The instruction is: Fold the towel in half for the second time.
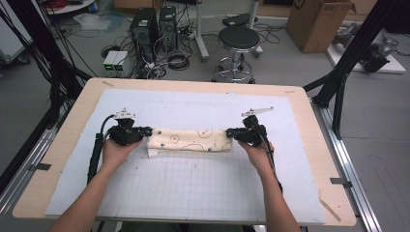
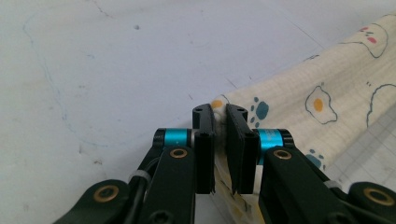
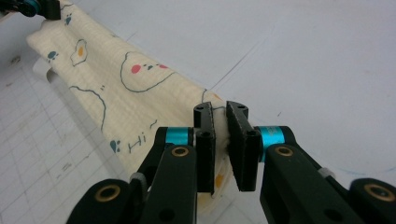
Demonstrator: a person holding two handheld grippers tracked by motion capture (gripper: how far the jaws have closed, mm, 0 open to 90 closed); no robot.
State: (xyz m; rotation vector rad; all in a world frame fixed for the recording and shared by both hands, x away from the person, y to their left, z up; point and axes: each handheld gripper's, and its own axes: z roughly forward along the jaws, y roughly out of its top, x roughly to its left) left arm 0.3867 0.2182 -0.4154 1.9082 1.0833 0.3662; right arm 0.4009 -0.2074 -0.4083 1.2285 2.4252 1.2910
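Cables, computer towers and a black stool (image 1: 238,38) crowd the floor beyond a wooden bench (image 1: 58,140) covered by a white gridded mat (image 1: 203,188). Across the mat's middle, nearer the far edge than the near one, a cream cloth (image 1: 191,140) printed with fried eggs and paw marks is stretched between two hands. At its left end the left tool (image 1: 147,130) is clamped tight on the fabric; at its right end the right tool (image 1: 231,132) pinches the cloth likewise.
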